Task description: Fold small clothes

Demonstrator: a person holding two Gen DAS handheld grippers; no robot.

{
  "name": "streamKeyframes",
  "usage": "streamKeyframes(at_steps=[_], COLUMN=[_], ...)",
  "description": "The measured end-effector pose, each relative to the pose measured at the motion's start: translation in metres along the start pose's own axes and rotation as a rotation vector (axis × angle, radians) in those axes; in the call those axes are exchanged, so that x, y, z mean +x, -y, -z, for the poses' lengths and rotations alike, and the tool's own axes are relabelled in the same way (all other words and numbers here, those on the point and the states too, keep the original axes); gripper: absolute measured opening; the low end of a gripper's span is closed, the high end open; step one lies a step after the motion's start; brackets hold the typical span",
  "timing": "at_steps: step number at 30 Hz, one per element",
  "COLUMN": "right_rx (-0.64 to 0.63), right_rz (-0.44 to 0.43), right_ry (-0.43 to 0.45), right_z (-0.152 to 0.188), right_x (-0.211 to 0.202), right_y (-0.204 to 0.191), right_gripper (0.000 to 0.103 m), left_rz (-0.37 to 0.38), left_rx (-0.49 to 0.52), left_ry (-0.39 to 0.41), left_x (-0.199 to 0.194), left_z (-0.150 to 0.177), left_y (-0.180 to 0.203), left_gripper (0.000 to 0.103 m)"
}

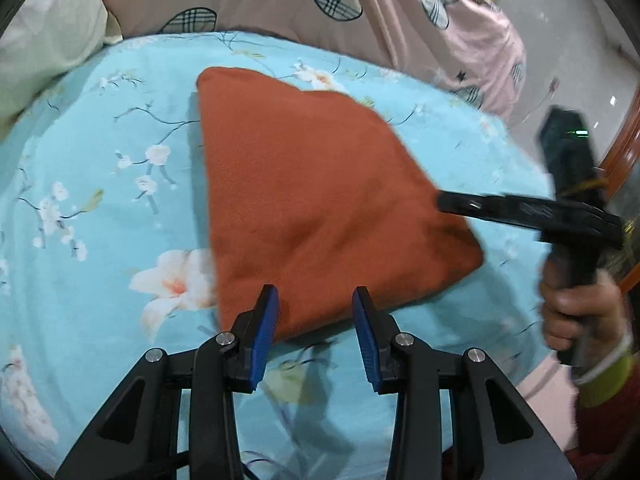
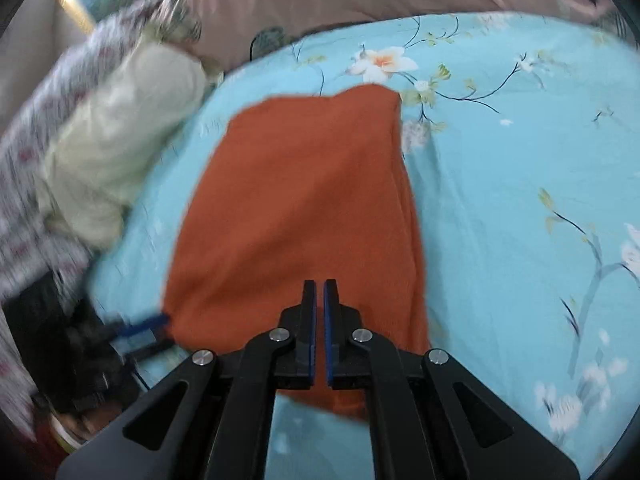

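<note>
A folded orange cloth (image 1: 320, 200) lies flat on the blue floral bedsheet (image 1: 100, 168). My left gripper (image 1: 316, 316) stands open at the cloth's near edge, which runs between its blue pads (image 1: 266, 320) without being pressed. From the right, my right gripper (image 1: 444, 202) reaches onto the cloth's right edge, held by a hand (image 1: 576, 312). In the right wrist view the right gripper (image 2: 320, 300) is shut above the orange cloth (image 2: 304, 200); whether it pinches a layer I cannot tell. The left gripper (image 2: 156, 334) sits at the cloth's left corner.
A pink quilt with plaid hearts (image 1: 280, 4) is bunched along the back of the bed. A cream garment (image 2: 128, 132) and a patterned fabric (image 2: 36, 128) lie beside the cloth. The bed's edge and the floor (image 1: 568, 40) are at the right.
</note>
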State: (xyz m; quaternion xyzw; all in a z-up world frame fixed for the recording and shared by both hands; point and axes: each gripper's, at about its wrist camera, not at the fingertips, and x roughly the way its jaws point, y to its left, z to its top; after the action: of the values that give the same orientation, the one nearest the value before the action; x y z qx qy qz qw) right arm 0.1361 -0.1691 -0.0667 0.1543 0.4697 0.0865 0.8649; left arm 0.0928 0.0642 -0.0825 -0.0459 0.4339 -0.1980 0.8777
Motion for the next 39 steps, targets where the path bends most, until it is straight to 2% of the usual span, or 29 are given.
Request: streamKeyframes(at_steps=[2,4,8,12,14,15,18,24,30,36,38,39], right_rx=[-0.045,-0.027,0.014,0.022,0.041,0.043,0.06,0.085,0.069,0.061,0.05,0.042], right_rz=[0.121,0.104,0.093,0.088,0.062,0.061,0.059,-0.002,-0.018,0.002,0.012,0.016], right_ry=[-0.042,-0.032,-0.01,-0.007,-0.002,0.006,0.028,0.052,0.072,0.057,0.05,0.046], right_z=[0.017,0.028,0.028,0.028,0.027,0.027,0.023,0.022,0.009,0.015,0.021,0.024], right_x=[0.009,0.013,0.012,0.007,-0.001,-0.006,-0.015,-0.025,-0.026,-0.028,-0.032,-0.034], right_y=[0.002,0.013,0.02,0.019,0.019,0.017,0.018,0.01,0.0,0.001,-0.002,-0.004], right_gripper=[0.004,0.002,0.0,0.0,0.004,0.005,0.005,0.005,0.005,0.006,0.007,0.009], left_rz=[-0.049,-0.068,-0.114,-0.081,-0.065,-0.064,-0.082,-0.093,-0.103,-0.147,-0.178,-0.191], left_rx=[0.012,0.023,0.055,0.023,0.011,0.008,-0.016,-0.087,-0.11,-0.1,-0.089,-0.086], left_ry=[-0.029,-0.029,-0.021,-0.022,-0.015,-0.004,0.023,0.019,0.043,0.043,0.035,0.033], left_x=[0.01,0.014,0.017,0.007,-0.002,-0.007,-0.017,-0.015,-0.009,-0.013,-0.018,-0.021], left_z=[0.006,0.008,0.011,0.014,0.012,0.01,0.004,-0.008,-0.038,-0.029,-0.02,-0.014], left_y=[0.0,0.003,0.009,0.004,0.004,0.002,-0.005,-0.025,-0.031,-0.026,-0.023,-0.021], left_gripper=[0.031,0.03,0.03,0.031,0.031,0.032,0.046,0.047,0.047,0.047,0.052,0.06])
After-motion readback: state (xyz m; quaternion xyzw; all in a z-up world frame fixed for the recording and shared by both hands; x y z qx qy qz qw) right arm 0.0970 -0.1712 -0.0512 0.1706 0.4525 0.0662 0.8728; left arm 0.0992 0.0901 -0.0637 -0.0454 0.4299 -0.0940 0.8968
